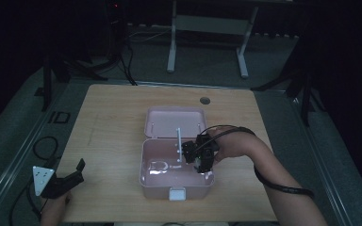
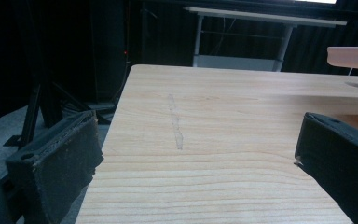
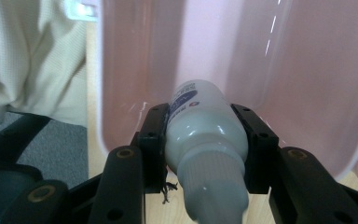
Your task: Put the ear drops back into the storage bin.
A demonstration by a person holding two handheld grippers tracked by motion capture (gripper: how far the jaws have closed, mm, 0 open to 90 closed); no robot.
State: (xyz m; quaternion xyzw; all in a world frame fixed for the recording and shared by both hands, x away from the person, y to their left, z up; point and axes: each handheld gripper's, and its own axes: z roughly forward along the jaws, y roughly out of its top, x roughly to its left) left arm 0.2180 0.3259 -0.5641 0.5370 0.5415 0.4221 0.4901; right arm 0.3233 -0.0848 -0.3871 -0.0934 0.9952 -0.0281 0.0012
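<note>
The right gripper (image 3: 205,154) is clamped on a small white bottle (image 3: 204,135), inside the open pink box (image 1: 176,188). Better to lower it to the box floor before releasing. The left gripper (image 1: 70,176), jaws apart, rests left of the box.

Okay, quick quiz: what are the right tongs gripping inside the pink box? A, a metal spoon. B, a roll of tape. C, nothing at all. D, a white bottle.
D: in the right gripper view the right tongs are closed on both sides of a small white bottle, held over the inside of the open pink box.
</note>
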